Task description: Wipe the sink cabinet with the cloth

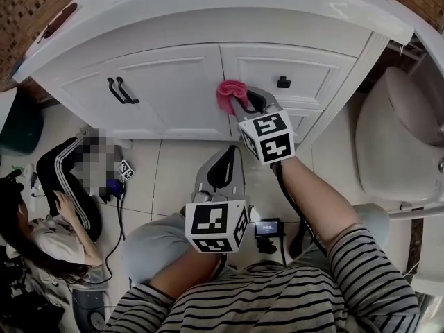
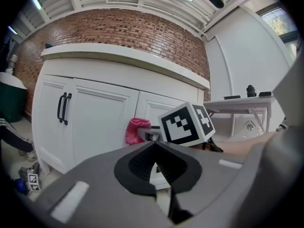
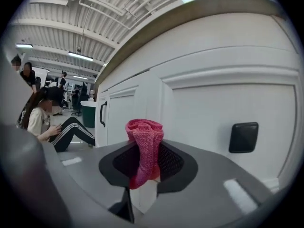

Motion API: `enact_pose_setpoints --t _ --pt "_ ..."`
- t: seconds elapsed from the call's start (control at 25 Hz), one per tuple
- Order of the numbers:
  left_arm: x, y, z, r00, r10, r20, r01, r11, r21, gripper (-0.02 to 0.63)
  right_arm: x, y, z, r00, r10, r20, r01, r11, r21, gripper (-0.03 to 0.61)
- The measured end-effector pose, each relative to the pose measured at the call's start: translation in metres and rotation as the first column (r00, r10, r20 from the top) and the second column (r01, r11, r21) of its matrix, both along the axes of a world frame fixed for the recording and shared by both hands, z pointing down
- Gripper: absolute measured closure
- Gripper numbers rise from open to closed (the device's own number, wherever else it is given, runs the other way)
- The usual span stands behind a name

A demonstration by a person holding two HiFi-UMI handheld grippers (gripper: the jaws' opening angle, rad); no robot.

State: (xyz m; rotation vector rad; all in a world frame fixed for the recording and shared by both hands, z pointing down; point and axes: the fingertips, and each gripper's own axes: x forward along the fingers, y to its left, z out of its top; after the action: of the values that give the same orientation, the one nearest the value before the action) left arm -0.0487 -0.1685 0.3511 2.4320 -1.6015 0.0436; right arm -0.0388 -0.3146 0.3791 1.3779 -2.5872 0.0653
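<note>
**Desk:** What does the right gripper [image 1: 243, 101] hold?

**Photographer:** A bunched pink cloth [image 1: 231, 94]. In the right gripper view the jaws are clamped on the cloth [image 3: 145, 137], which stands up between the black pads of the gripper [image 3: 146, 163] and folds over at the top.

**Desk:** And where is the cloth?

**Photographer:** At the front of the white sink cabinet [image 1: 173, 89], on the upright strip between the doors and the drawer stack. From the left gripper view the cloth [image 2: 134, 130] appears pressed to the cabinet [image 2: 99, 113] face. A square black knob [image 1: 284, 82] sits on the drawer just to its right. A pair of black bar handles [image 1: 121, 90] lies well to its left.

**Desk:** The left gripper [image 1: 223, 157]?

**Photographer:** Held lower and nearer the person, above the tiled floor [image 1: 173, 179] and apart from the cabinet. Its own view shows the jaws of the left gripper [image 2: 154, 163] closed together with nothing between them.

**Desk:** Anything else in frame?

**Photographer:** A white toilet [image 1: 395, 144] stands to the right of the cabinet. A second person [image 1: 55, 214] in striped black trousers sits on the floor at the left, near a dark green bin [image 1: 21, 123]. A brick wall [image 2: 118, 32] rises behind the countertop.
</note>
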Motion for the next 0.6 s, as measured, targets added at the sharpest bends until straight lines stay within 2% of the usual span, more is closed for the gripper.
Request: enact_pose_setpoints --t 0.08,0.2,0.28,0.44,0.52,0.6 --pt "-0.004 -0.001 -0.001 1.0 -0.002 -0.008 0.002 1.0 0.002 0.614 0.02 0.0 0.003 0.999 0.04 0.006 -0.04 0.999 -0.006 0.485" --pt "-0.005 -0.001 0.0 1.0 0.001 -0.01 -0.001 1.0 -0.002 0.614 0.077 0.001 0.016 0.988 0.153 0.015 -0.153 0.987 -0.048 0.485" --pt "-0.002 0.0 0.0 1.0 0.006 -0.006 -0.006 1.0 -0.002 0.614 0.121 0.004 0.023 0.975 0.221 0.003 -0.221 0.973 -0.071 0.483" --pt "0.003 0.002 0.001 1.0 0.011 0.012 -0.011 1.0 0.003 0.614 0.201 0.013 0.02 0.94 0.34 -0.04 -0.342 0.938 -0.055 0.48" --pt "0.004 0.002 0.001 1.0 0.01 0.022 -0.01 1.0 0.005 0.614 0.226 0.019 0.018 0.925 0.375 -0.066 -0.378 0.925 -0.043 0.46" --pt "0.003 0.003 0.0 0.999 0.001 0.033 -0.002 1.0 0.011 0.614 0.241 0.025 0.019 0.901 0.424 -0.091 -0.428 0.903 -0.03 0.471"
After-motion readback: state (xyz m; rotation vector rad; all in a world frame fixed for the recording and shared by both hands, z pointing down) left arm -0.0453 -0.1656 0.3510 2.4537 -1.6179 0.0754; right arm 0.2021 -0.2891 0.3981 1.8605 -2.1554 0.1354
